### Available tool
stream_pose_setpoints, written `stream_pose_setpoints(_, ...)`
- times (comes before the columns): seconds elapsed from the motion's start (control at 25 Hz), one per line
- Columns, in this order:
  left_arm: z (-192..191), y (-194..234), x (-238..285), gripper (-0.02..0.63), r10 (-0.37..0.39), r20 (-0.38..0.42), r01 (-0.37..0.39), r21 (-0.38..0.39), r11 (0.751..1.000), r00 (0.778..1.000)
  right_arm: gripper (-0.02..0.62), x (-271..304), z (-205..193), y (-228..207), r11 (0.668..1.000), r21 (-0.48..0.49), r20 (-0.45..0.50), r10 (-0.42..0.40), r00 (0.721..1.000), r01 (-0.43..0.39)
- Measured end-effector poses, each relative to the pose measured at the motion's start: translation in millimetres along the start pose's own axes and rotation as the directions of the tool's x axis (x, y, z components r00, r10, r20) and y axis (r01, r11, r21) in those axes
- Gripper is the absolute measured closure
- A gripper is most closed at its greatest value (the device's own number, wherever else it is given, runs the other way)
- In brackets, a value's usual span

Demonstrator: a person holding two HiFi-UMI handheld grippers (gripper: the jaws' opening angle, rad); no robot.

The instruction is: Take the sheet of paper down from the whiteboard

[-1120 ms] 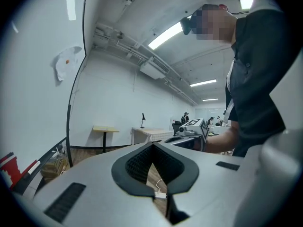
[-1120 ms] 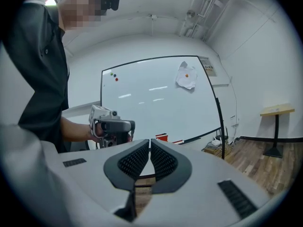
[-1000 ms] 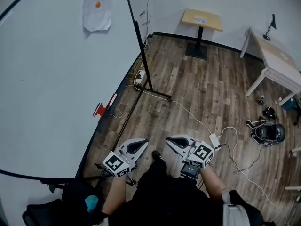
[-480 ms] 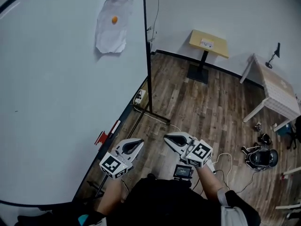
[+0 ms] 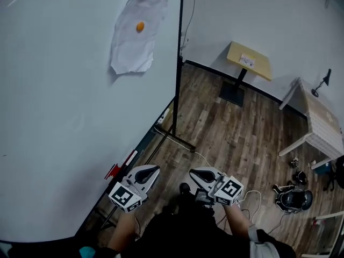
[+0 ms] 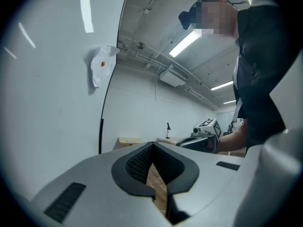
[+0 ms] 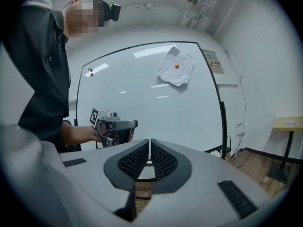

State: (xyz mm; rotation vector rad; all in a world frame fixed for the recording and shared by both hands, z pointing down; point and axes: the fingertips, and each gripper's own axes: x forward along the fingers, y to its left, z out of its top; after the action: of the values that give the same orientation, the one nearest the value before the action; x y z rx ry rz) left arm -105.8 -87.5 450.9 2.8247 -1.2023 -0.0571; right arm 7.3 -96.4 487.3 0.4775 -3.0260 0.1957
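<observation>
Paper (image 5: 137, 34) looms nearer, magnet (image 5: 140, 26) pinning it to whiteboard (image 5: 54, 117); left gripper (image 5: 152, 169), right gripper (image 5: 194, 172) ride low below it, clamped empty.

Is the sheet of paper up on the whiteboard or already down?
Up: the crumpled sheet hangs on the whiteboard, held by an orange magnet near its top.

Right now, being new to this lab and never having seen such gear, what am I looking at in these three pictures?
A person holds a two-jaw gripper in each hand. The downward picture comes from a camera on their head and shows the left gripper and right gripper, both shut and empty. The other two come from cameras riding on each gripper, looking along its jaws. A sheet of paper hangs on the whiteboard, pinned by an orange magnet; neither gripper touches it.
</observation>
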Motion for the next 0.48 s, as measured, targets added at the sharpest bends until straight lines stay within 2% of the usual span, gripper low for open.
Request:
stream_pose_setpoints(0.12, 5.3, 28.0, 6.4, 0.595, 0.086, -0.010, -0.086, 0.002, 0.996, 0.996, 0.574, 28.8, -1.3, -29.6, 0.997, -0.005, -0.013, 0.071, 0.997, -0.071)
stream_pose_setpoints(0.28, 30.8, 61.7, 11.3, 0.595, 0.216, 0.007, -0.216, 0.043, 0.975, 0.976, 0.573, 74.8, 27.0, -60.7, 0.975, -0.085, 0.008, 0.208, 0.978, -0.207)
stream_pose_setpoints(0.36, 49.4, 77.4, 14.7, 0.595, 0.285, 0.019, -0.285, 0.088, 0.954, 0.958, 0.574, 91.7, 47.5, -78.5, 0.960, -0.126, 0.032, 0.257, 0.966, -0.251)
stream_pose_setpoints(0.48, 80.1, 95.8, 18.8, 0.595, 0.392, 0.045, -0.394, 0.151, 0.907, 0.919, 0.572, 108.0, 79.6, -103.5, 0.941, -0.175, 0.077, 0.307, 0.949, -0.290)
